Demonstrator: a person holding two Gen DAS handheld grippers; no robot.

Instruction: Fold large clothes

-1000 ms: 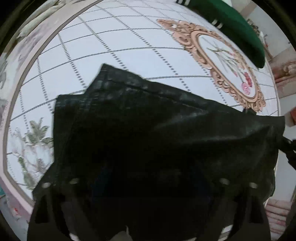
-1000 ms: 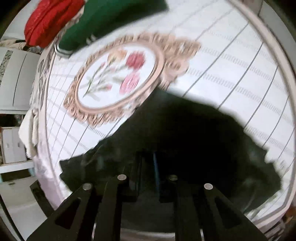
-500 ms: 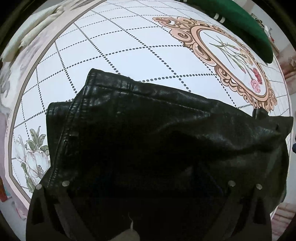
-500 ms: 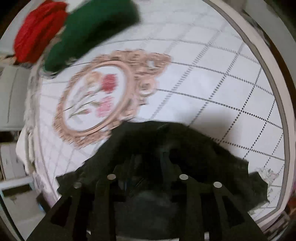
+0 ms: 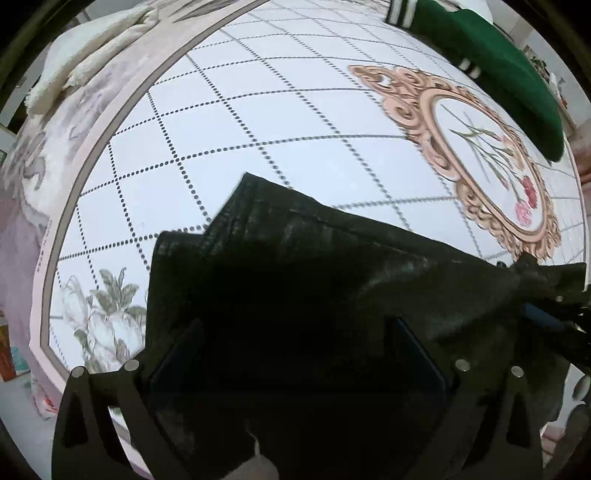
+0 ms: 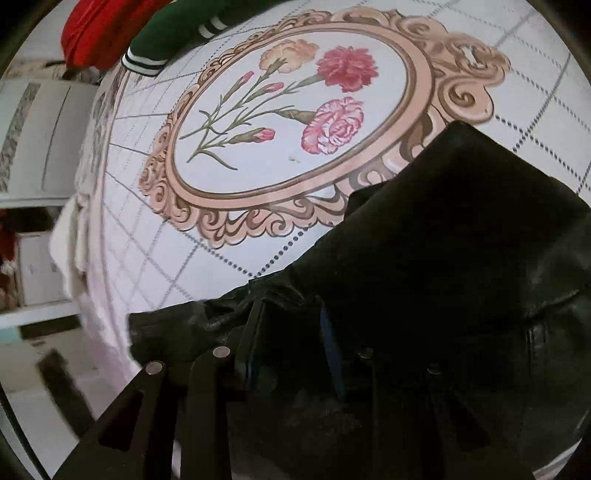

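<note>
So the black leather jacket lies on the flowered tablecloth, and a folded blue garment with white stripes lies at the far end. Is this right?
Not quite: the garment at the far end is green, not blue, as the left wrist view shows. The rest holds: it has white stripes, and the black leather jacket lies on the flowered tablecloth.

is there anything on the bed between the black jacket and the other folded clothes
Nothing visible. Between the black jacket and the green garment with the red one lies only bare bedspread.
</note>
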